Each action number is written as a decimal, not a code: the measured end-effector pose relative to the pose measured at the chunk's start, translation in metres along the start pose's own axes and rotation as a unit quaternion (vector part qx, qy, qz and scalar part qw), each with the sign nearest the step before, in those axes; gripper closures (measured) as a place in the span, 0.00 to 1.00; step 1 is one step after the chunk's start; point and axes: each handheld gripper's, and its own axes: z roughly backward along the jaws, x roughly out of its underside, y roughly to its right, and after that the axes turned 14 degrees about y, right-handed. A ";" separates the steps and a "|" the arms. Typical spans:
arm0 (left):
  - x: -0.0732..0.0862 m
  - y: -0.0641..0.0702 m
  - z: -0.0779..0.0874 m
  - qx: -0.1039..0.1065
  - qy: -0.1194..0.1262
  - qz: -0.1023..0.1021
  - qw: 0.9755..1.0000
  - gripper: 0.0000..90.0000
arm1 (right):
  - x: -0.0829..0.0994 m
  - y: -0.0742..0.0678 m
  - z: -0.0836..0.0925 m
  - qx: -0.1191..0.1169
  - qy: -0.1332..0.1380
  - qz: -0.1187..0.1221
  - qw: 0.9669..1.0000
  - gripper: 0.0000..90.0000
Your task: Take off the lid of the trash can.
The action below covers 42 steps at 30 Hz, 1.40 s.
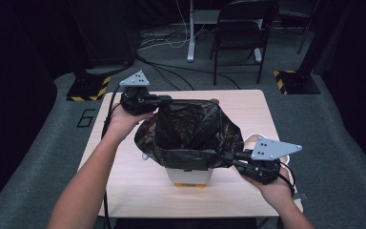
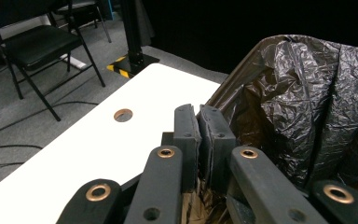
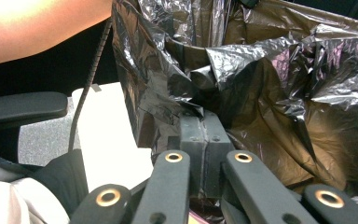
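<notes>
1. A dark studio: grey carpet, a folding chair beyond, and a pale wooden counter in the middle.
2. On the counter stands a small white bin with a black bin bag spread open over it. The bag lies between the two grippers, its mouth stretched from one to the other.
3. The left gripper is at the bag's far-left rim. Its jaws are pressed almost together, pinching a fold of the plastic, as the left gripper view shows.
4. The right gripper is at the near-right rim, jaws clamped tight on the bag's edge; the film bunches just ahead of them in the right gripper view.
5. Judged step: fitting the liner, with both rim corners now held.
6. The next move likely calls for drawing both grippers apart and down together, so the rim folds over the bin's lip. Thin film may tear or slip if pulled unevenly.
</notes>
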 end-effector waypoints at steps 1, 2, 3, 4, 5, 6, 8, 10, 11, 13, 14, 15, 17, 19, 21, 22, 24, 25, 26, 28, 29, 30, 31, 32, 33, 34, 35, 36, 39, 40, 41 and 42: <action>0.000 0.000 0.000 0.000 -0.001 -0.002 1.000 0.96 | 0.000 0.000 0.000 0.000 0.001 0.000 1.000 1.00; -0.001 0.001 0.000 -0.001 -0.001 -0.003 1.000 0.96 | -0.001 0.000 0.001 0.000 0.002 0.000 1.000 1.00; -0.001 0.001 0.000 -0.002 -0.002 -0.004 1.000 0.96 | -0.001 0.000 0.001 0.001 0.003 -0.001 1.000 1.00; -0.002 0.000 0.001 -0.002 -0.001 -0.002 1.000 0.96 | -0.002 0.001 0.002 0.001 0.005 -0.001 1.000 1.00; -0.002 0.000 0.002 -0.002 0.000 -0.003 1.000 0.97 | -0.003 0.001 0.003 0.002 0.007 0.000 1.000 1.00; -0.003 0.000 0.002 -0.002 0.000 -0.003 1.000 0.97 | -0.003 0.001 0.004 0.002 0.009 0.000 1.000 1.00; -0.004 0.000 0.003 -0.002 -0.001 -0.004 1.000 0.97 | -0.005 0.001 0.004 0.002 0.011 0.000 1.000 1.00; -0.004 0.001 0.003 -0.003 -0.003 -0.007 1.000 0.97 | -0.007 0.001 0.005 0.003 0.013 0.002 1.000 1.00; -0.005 0.001 0.004 -0.003 -0.002 -0.008 1.000 0.98 | -0.008 0.001 0.006 0.003 0.015 0.004 1.000 1.00; -0.006 0.001 0.005 -0.004 0.002 -0.008 1.000 0.98 | -0.010 0.001 0.007 0.003 0.018 0.006 1.000 1.00; -0.006 0.001 0.006 -0.004 0.004 -0.009 1.000 0.98 | -0.011 0.001 0.007 0.004 0.020 0.006 1.000 1.00; -0.007 0.001 0.006 -0.005 0.005 -0.011 1.000 0.98 | -0.012 0.001 0.008 0.003 0.023 0.008 1.000 1.00; -0.007 0.002 0.007 -0.006 0.005 -0.013 1.000 0.98 | -0.015 0.000 0.009 0.004 0.027 0.011 1.000 1.00; -0.008 0.002 0.008 -0.008 0.011 -0.012 1.000 0.99 | -0.017 -0.001 0.009 0.004 0.029 0.015 0.999 1.00; -0.010 0.002 0.010 -0.011 0.017 -0.012 1.000 1.00 | -0.020 -0.002 0.010 0.004 0.031 0.018 0.999 1.00; -0.012 0.002 0.010 -0.011 0.019 -0.012 1.000 1.00 | -0.021 -0.002 0.010 0.005 0.032 0.019 0.999 1.00; -0.014 0.003 0.011 -0.012 0.017 -0.016 1.000 1.00 | -0.023 -0.002 0.011 0.005 0.032 0.022 0.999 1.00; -0.015 0.004 0.011 -0.012 0.016 -0.017 1.000 1.00 | -0.025 -0.002 0.011 0.005 0.033 0.024 0.999 1.00; -0.015 0.004 0.011 -0.012 0.014 -0.018 1.000 1.00 | -0.026 -0.002 0.011 0.005 0.033 0.024 0.999 1.00; -0.016 0.004 0.011 -0.012 0.015 -0.017 1.000 1.00 | -0.028 -0.002 0.011 0.006 0.033 0.028 0.999 1.00; -0.017 0.005 0.011 -0.012 0.015 -0.017 1.000 1.00 | -0.029 -0.002 0.011 0.006 0.034 0.028 0.999 1.00; -0.017 0.005 0.011 -0.011 0.016 -0.017 1.000 1.00 | -0.030 -0.002 0.011 0.005 0.034 0.031 0.999 1.00; -0.018 0.005 0.012 -0.011 0.016 -0.016 1.000 1.00 | -0.031 -0.003 0.011 0.006 0.034 0.032 0.999 1.00; -0.019 0.006 0.012 -0.009 0.015 -0.017 1.000 1.00 | -0.033 -0.002 0.011 0.006 0.034 0.034 0.999 1.00; -0.020 0.006 0.012 -0.008 0.016 -0.017 1.000 1.00 | -0.034 -0.003 0.011 0.006 0.035 0.035 0.999 1.00; -0.021 0.007 0.012 -0.005 0.016 -0.015 1.000 1.00 | -0.035 -0.002 0.010 0.006 0.035 0.037 0.999 1.00; -0.022 0.007 0.013 -0.002 0.017 -0.013 1.000 1.00 | -0.036 -0.002 0.010 0.007 0.035 0.038 0.999 1.00; -0.023 0.008 0.013 0.001 0.018 -0.011 1.000 1.00 | -0.037 -0.002 0.010 0.007 0.036 0.040 0.999 1.00; -0.027 0.009 0.014 0.004 0.020 -0.009 1.000 1.00 | -0.040 0.000 0.010 0.008 0.039 0.041 0.998 1.00; -0.028 0.009 0.015 0.006 0.022 -0.010 1.000 1.00 | -0.041 0.000 0.011 0.008 0.040 0.041 0.998 1.00; -0.029 0.010 0.016 0.007 0.023 -0.008 1.000 1.00 | -0.042 0.000 0.011 0.008 0.041 0.042 0.998 1.00; -0.031 0.010 0.017 0.009 0.025 -0.009 1.000 1.00 | -0.043 0.001 0.012 0.008 0.043 0.044 0.998 1.00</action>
